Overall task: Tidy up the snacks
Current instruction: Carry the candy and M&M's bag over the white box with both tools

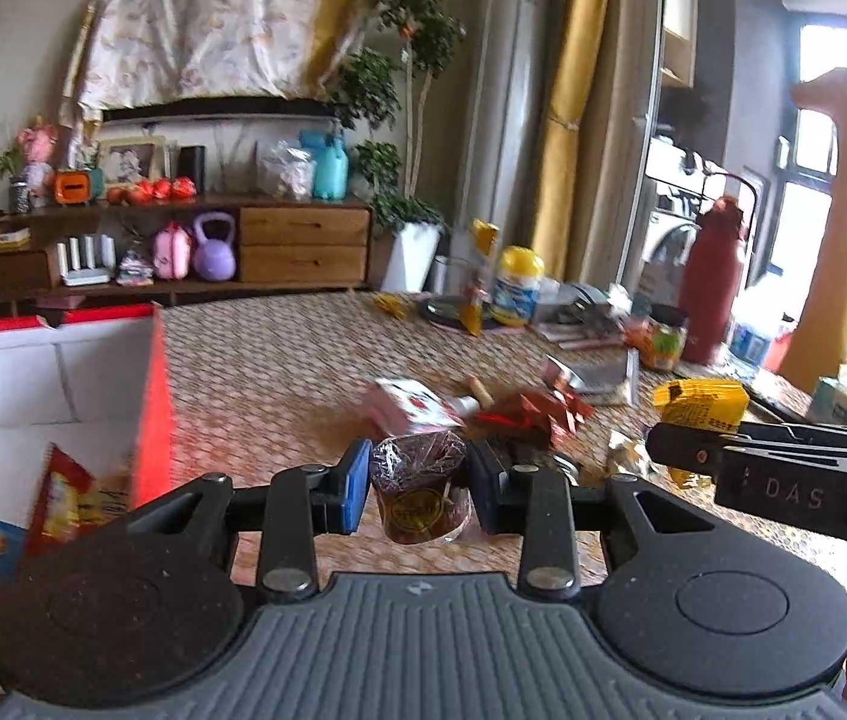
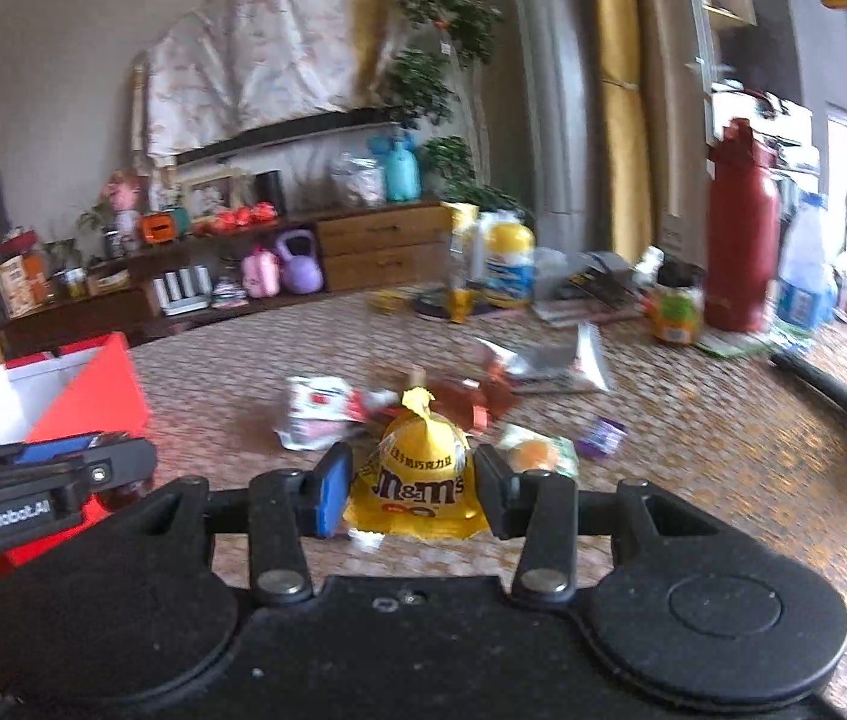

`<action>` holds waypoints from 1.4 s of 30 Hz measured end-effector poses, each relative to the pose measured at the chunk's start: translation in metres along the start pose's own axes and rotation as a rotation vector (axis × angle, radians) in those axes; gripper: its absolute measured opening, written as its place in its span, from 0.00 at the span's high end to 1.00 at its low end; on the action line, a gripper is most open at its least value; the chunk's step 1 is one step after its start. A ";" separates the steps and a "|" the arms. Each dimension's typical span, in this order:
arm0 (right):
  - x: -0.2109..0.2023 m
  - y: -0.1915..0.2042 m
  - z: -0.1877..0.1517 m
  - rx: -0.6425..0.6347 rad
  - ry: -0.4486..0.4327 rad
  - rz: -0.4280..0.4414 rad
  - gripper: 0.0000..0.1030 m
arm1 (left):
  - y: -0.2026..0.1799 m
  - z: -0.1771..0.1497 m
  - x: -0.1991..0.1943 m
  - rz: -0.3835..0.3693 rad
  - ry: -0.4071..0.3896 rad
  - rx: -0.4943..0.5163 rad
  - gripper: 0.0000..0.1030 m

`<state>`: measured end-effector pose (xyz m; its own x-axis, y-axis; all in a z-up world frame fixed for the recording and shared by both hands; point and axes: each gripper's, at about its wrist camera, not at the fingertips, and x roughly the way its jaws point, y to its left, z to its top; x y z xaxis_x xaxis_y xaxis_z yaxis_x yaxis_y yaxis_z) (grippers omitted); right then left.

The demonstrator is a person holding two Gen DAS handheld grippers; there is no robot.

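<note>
My left gripper point(image 1: 420, 483) is shut on a dark red wrapped snack roll point(image 1: 420, 489) with a round yellow label, held above the patterned table. My right gripper point(image 2: 408, 486) is shut on a yellow M&M's bag point(image 2: 417, 480), also lifted off the table. In the left wrist view the right gripper point(image 1: 663, 441) reaches in from the right with the yellow bag point(image 1: 699, 402). A red box with a white inside point(image 1: 63, 372) stands at the left and holds several snack packets point(image 1: 63, 498). In the right wrist view the box point(image 2: 87, 396) lies behind the left gripper point(image 2: 141, 459).
Loose snacks lie mid-table: a white-and-red packet point(image 2: 315, 411), a brown-red wrapper point(image 2: 477, 396), a silver bag point(image 2: 549, 360), a small purple packet point(image 2: 600, 437). A red flask point(image 2: 741, 228), a jar point(image 2: 675, 312) and a yellow-lidded tub point(image 2: 507, 264) stand at the far edge.
</note>
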<state>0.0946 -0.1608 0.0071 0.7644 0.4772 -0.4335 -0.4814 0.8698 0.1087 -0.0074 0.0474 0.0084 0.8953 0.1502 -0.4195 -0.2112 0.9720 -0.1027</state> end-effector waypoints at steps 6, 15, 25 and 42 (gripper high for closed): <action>0.001 0.047 0.018 -0.070 -0.028 0.101 0.58 | 0.030 0.009 -0.022 0.066 -0.039 -0.025 0.67; 0.007 0.123 0.044 -0.170 -0.072 0.260 0.58 | 0.089 0.022 -0.048 0.200 -0.077 -0.072 0.67; 0.023 0.188 0.058 -0.246 -0.059 0.368 0.58 | 0.145 0.040 -0.058 0.273 -0.065 -0.070 0.67; 0.104 0.264 0.064 -0.318 0.091 0.415 0.58 | 0.225 0.053 -0.001 0.269 0.135 -0.089 0.67</action>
<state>0.0741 0.1267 0.0485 0.4487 0.7482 -0.4886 -0.8525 0.5225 0.0173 -0.0352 0.2751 0.0335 0.7437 0.3692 -0.5573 -0.4725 0.8800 -0.0475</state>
